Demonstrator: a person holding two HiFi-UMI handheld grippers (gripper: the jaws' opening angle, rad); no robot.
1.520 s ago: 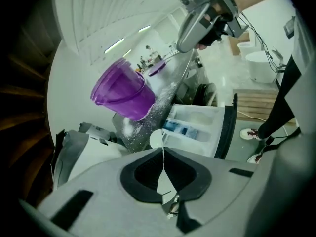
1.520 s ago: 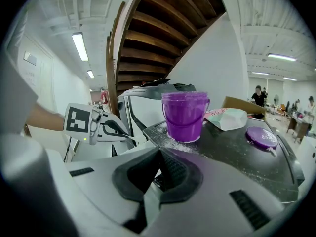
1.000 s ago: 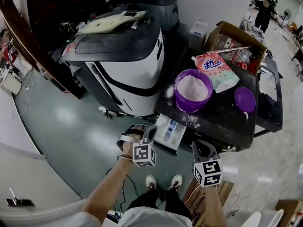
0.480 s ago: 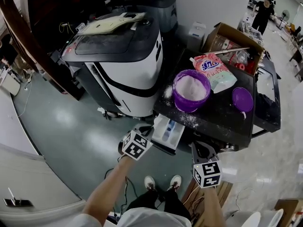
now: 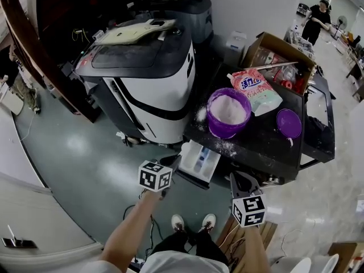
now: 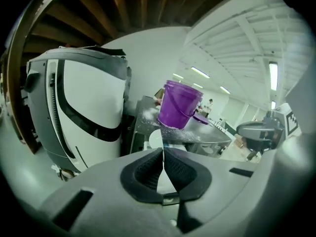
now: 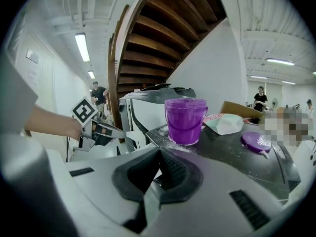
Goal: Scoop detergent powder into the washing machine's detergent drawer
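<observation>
The white detergent drawer point(image 5: 200, 159) stands pulled out from the front of the black-topped machine point(image 5: 267, 147). On that top sit a purple bucket point(image 5: 229, 111) full of white powder, a pink and green detergent bag point(image 5: 254, 90) and a purple lid point(image 5: 289, 122). My left gripper point(image 5: 172, 165) is shut and empty, just left of the drawer's near corner. My right gripper point(image 5: 239, 181) is shut and empty too, below the machine's front edge. The left gripper view looks up at the bucket point(image 6: 178, 110). The right gripper view holds the bucket point(image 7: 185, 120), the bag point(image 7: 227, 123) and the lid point(image 7: 256, 140).
A large white and black appliance point(image 5: 142, 78) stands left of the black-topped machine. Spilled powder point(image 5: 227, 147) dusts the top near the bucket. An open cardboard box point(image 5: 281, 56) sits behind the bag. A wooden staircase point(image 7: 163, 33) rises at the back left. A person point(image 5: 315, 19) stands far off.
My left gripper has drawn back a little down and to the left of the drawer and turned, so its marker cube now faces up. The right gripper has stayed put.
</observation>
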